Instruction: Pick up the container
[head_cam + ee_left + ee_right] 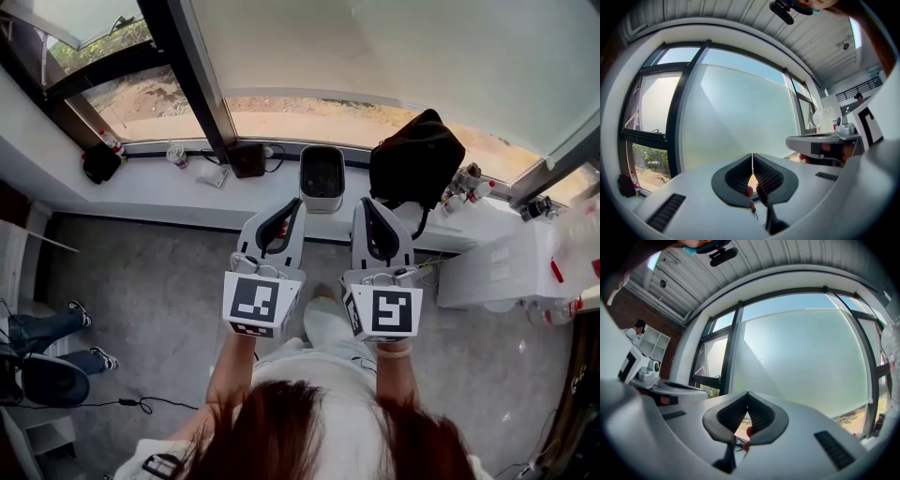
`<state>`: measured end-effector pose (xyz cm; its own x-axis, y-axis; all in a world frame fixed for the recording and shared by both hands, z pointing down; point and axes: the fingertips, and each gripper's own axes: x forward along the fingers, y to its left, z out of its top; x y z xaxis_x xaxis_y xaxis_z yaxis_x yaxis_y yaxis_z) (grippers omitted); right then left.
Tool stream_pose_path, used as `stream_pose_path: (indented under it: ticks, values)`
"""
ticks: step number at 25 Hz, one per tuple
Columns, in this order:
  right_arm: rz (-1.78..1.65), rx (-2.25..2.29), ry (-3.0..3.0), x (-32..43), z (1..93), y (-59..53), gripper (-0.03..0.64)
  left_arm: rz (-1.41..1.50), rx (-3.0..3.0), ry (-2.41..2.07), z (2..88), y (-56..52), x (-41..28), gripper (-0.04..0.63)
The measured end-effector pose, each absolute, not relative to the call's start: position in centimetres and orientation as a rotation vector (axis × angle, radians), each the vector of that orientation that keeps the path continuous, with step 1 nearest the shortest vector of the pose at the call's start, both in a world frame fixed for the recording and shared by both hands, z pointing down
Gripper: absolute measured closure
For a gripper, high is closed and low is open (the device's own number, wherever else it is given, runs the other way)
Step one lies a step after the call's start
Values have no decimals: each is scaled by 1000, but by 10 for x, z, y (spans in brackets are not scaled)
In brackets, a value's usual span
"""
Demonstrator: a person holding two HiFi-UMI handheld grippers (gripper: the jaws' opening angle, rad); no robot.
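The container (pixel 322 178), a white bin with a dark inside, stands on the white window sill (pixel 159 192) straight ahead. My left gripper (pixel 296 203) hangs just in front of its left corner, jaws shut with nothing between them. My right gripper (pixel 364 202) is level with it, just right of the bin, also shut and empty. Neither touches the bin. In the left gripper view my left gripper (pixel 753 155) points at the frosted window, tips together. The right gripper view shows my right gripper (pixel 747 393) the same way. The bin is hidden in both gripper views.
A black bag (pixel 416 157) sits on the sill right of the bin, with small bottles (pixel 463 184) beyond it. A black box (pixel 248 159), a cup (pixel 175 155) and a dark pouch (pixel 99 164) lie to the left. A white unit (pixel 502 267) stands at right. A person's legs (pixel 52 330) show at left.
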<state>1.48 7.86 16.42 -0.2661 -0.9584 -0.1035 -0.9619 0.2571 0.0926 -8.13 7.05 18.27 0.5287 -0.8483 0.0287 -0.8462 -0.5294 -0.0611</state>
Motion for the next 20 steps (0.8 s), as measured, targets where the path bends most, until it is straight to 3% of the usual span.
stream_pose_path:
  ticks: [20]
  values:
    - [173,-1822,2595,68,207,-80,591,-125,-2683,1645,219,-82,-29,575]
